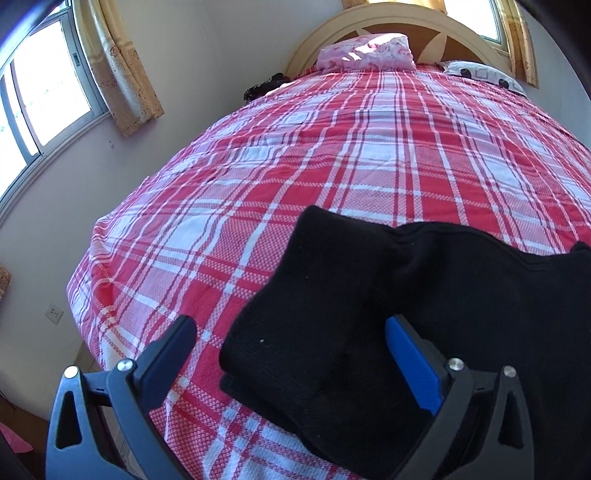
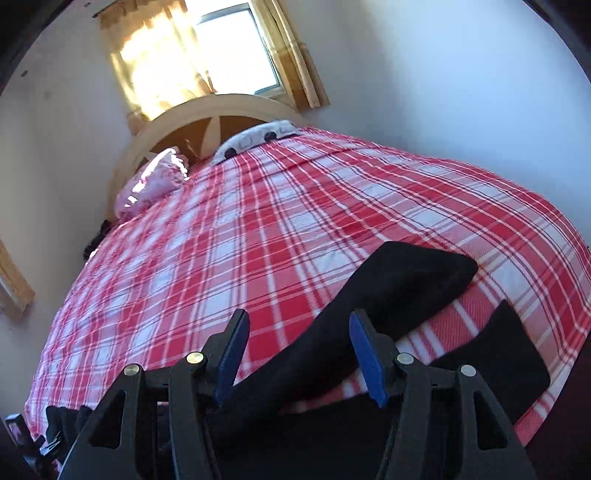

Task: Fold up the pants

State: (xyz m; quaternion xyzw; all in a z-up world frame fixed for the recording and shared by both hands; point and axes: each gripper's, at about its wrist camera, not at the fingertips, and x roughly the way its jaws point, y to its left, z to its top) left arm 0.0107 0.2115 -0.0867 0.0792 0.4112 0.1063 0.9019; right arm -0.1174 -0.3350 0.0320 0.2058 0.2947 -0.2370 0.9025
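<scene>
Black pants [image 1: 369,302] lie on the red and white plaid bed [image 1: 332,147] near its foot edge. In the left wrist view my left gripper [image 1: 291,328] is open, its jaws wide apart over the waist end of the pants, empty. In the right wrist view the pants [image 2: 388,288] show both legs spread apart, one pointing up the bed and the other [image 2: 506,350] lying toward the right edge. My right gripper [image 2: 299,328] is open above the crotch area, holding nothing. Whether the fingers touch the cloth is unclear.
A pink pillow [image 1: 369,51] and a white patterned pillow [image 1: 484,74] lie by the wooden headboard [image 1: 406,22]. Curtained windows [image 1: 44,85] are on the left wall and behind the headboard. A dark object [image 1: 266,85] sits at the bed's left edge.
</scene>
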